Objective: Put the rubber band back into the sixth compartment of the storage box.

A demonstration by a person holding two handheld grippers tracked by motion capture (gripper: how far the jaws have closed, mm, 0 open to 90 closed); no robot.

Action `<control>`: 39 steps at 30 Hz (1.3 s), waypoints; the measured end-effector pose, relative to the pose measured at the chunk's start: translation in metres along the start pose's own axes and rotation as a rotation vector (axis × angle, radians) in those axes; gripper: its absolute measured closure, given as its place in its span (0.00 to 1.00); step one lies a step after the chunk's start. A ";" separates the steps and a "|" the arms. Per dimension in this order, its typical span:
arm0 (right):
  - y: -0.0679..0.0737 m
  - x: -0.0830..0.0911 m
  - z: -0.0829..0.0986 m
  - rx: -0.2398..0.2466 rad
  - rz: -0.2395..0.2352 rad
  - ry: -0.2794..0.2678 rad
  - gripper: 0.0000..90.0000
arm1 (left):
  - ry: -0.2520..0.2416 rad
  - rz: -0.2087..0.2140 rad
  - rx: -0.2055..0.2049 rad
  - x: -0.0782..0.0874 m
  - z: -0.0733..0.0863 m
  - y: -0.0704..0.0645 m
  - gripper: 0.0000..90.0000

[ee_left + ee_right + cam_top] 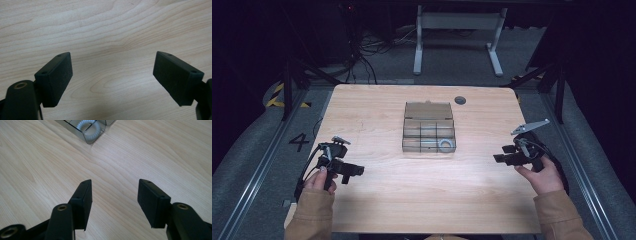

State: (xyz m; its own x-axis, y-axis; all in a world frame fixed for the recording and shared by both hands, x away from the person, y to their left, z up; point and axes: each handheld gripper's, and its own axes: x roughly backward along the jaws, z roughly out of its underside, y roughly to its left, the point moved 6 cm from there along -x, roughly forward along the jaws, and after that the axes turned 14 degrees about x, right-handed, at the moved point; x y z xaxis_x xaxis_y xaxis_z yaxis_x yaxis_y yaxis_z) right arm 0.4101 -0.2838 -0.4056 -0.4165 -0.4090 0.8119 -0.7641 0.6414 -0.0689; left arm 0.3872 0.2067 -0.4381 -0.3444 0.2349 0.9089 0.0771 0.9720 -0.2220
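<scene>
Organizer box (pixel 429 131) of smoky clear plastic, lid up, sits mid-tabletop (pixel 422 200); white coiled ring (pixel 445 145) lies in its near-right compartment. Likely light, rigid, slick-walled, prone to sliding; best pinched across an outer wall or corner, not the thin hinged lid. Left tongs (pixel 346 171) near-left of the box, spread wide, empty. Right tongs (pixel 502 155) near-right of the box, moderately apart, empty.
</scene>
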 end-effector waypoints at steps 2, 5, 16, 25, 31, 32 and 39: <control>0.001 -0.001 0.004 -0.004 0.003 -0.006 0.50 | 0.000 0.001 0.001 0.000 0.000 0.000 0.18; 0.002 -0.002 0.008 -0.009 0.012 -0.003 0.50 | 0.000 0.000 0.000 0.000 0.000 0.000 0.18; 0.000 -0.018 0.031 -0.056 0.031 0.018 0.46 | 0.001 -0.003 0.002 -0.001 0.000 0.001 0.18; 0.002 -0.032 0.045 -0.058 0.052 0.037 0.44 | 0.002 -0.005 0.003 -0.001 0.000 0.001 0.18; 0.006 -0.042 0.053 -0.027 0.075 0.043 0.44 | 0.001 -0.004 0.004 -0.001 0.000 0.001 0.18; 0.007 -0.044 0.055 -0.027 0.074 0.051 0.44 | 0.000 -0.004 0.005 -0.001 0.000 0.001 0.18; 0.011 -0.049 0.061 -0.022 0.059 0.072 0.43 | 0.001 -0.003 0.002 -0.001 0.000 0.001 0.18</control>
State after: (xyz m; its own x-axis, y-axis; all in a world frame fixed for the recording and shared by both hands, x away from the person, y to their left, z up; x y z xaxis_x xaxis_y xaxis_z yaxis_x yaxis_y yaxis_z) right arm 0.3922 -0.2967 -0.4820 -0.4237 -0.3227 0.8464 -0.7277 0.6776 -0.1060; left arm 0.3872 0.2074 -0.4390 -0.3434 0.2324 0.9100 0.0740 0.9726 -0.2205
